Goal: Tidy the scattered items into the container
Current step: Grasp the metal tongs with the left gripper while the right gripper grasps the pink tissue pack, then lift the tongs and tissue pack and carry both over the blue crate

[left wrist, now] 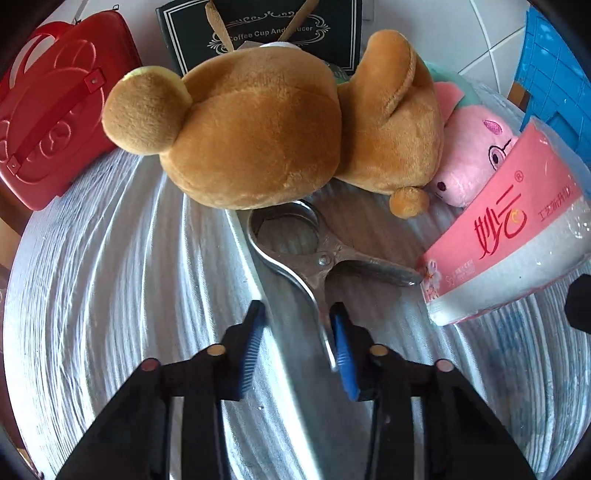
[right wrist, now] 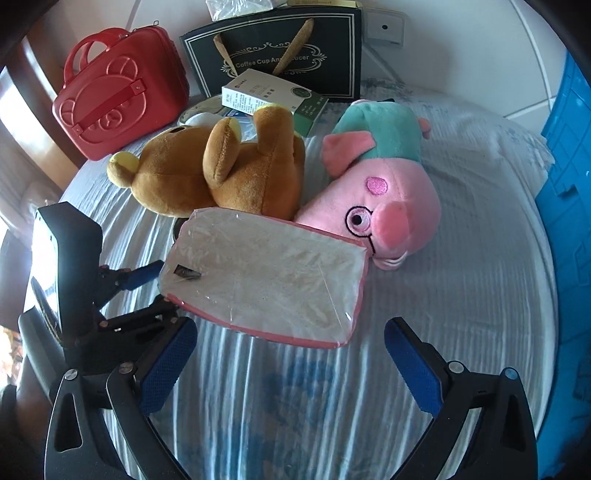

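A brown plush bear [left wrist: 266,125] [right wrist: 221,170] lies on the white striped cloth, with a pink plush pig [left wrist: 469,162] [right wrist: 373,199] beside it. A pink tissue pack [left wrist: 517,236] [right wrist: 266,280] lies in front of them. Metal tongs [left wrist: 310,251] lie below the bear. My left gripper [left wrist: 299,336] is open, its fingers straddling one tong handle, which touches the right pad. It also shows in the right wrist view [right wrist: 144,277]. My right gripper [right wrist: 291,365] is open and empty, just in front of the tissue pack. The blue crate [right wrist: 569,206] [left wrist: 554,74] stands at the right.
A red bear-pattern case [right wrist: 118,92] [left wrist: 55,122] stands at the back left. A black "Coffee Cup And Saucer" bag [right wrist: 277,55] [left wrist: 258,29] stands at the back. A white and green box [right wrist: 273,99] lies behind the bear.
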Available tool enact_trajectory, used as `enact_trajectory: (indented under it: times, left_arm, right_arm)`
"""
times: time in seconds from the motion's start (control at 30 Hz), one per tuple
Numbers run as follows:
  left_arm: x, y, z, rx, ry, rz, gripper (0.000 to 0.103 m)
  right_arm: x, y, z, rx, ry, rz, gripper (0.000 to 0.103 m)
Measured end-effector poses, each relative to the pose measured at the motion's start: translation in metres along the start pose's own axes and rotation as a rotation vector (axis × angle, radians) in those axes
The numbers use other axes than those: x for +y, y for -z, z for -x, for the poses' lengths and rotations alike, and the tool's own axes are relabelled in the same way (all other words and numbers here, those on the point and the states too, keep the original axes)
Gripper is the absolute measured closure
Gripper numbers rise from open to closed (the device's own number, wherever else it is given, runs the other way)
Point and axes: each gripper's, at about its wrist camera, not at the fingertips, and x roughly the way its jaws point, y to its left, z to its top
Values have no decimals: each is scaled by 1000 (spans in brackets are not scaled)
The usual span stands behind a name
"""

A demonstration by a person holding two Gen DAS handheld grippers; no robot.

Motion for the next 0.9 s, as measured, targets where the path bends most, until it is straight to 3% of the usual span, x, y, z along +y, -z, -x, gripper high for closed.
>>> enact_trajectory:
  times: [0.03, 0.27, 0.63, 0.7, 0.9]
  left_arm:
    - [0, 0, 1, 0, 3, 3, 96]
    - [12, 12, 17, -20, 41, 31, 98]
    - [20, 32, 44, -39, 54, 23, 98]
    - [26, 34, 48, -38, 54, 37, 98]
    - [31, 45, 60, -45, 53, 59, 98]
  right_arm:
    - [0, 0, -1, -2, -7, -6, 0]
    - [4, -2, -7, -21, -19, -7, 0]
    - [16, -7, -25, -33, 46, 6, 0]
    - [15, -7, -24, -38, 57, 8, 9]
    - [15, -4, -19, -14, 40, 19, 13]
